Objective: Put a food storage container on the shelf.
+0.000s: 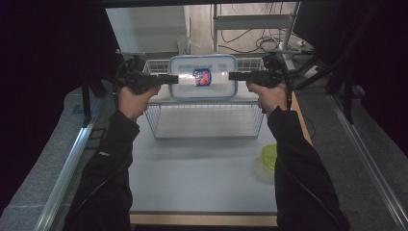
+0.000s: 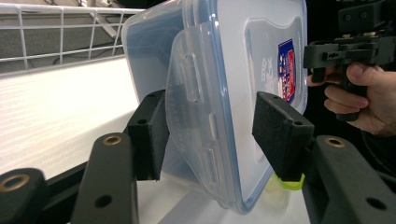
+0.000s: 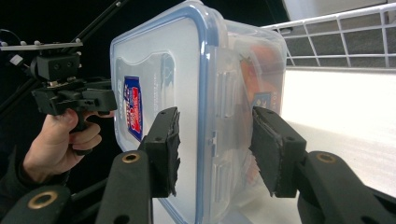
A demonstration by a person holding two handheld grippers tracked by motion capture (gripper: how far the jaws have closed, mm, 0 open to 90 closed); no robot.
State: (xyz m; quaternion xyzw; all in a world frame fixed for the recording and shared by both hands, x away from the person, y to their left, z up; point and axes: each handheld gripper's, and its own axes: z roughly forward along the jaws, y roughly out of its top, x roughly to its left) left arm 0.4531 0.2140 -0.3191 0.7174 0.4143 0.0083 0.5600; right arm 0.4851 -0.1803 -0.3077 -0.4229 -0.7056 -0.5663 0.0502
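A clear plastic container (image 1: pixel 219 84) with a blue-rimmed lid and a red-and-blue label (image 1: pixel 202 77) stands on edge at the back of a white wire basket (image 1: pixel 207 132), lid facing me. My left gripper (image 1: pixel 176 78) straddles its left end. In the left gripper view one pad (image 2: pixel 152 135) lies against the side clip of the container (image 2: pixel 224 70), while the lid-side pad (image 2: pixel 280 135) stands slightly off it. My right gripper (image 1: pixel 232 75) takes the right end. In the right gripper view its jaws close in on the container (image 3: pixel 187 70), with something orange inside.
The basket's wire walls (image 2: pixel 60 28) (image 3: pixel 345 28) rise behind and beside the container. A yellow-green bowl (image 1: pixel 269 156) sits at the table's right edge by my right sleeve. Dark curtains, a shelf frame and cables stand beyond the table.
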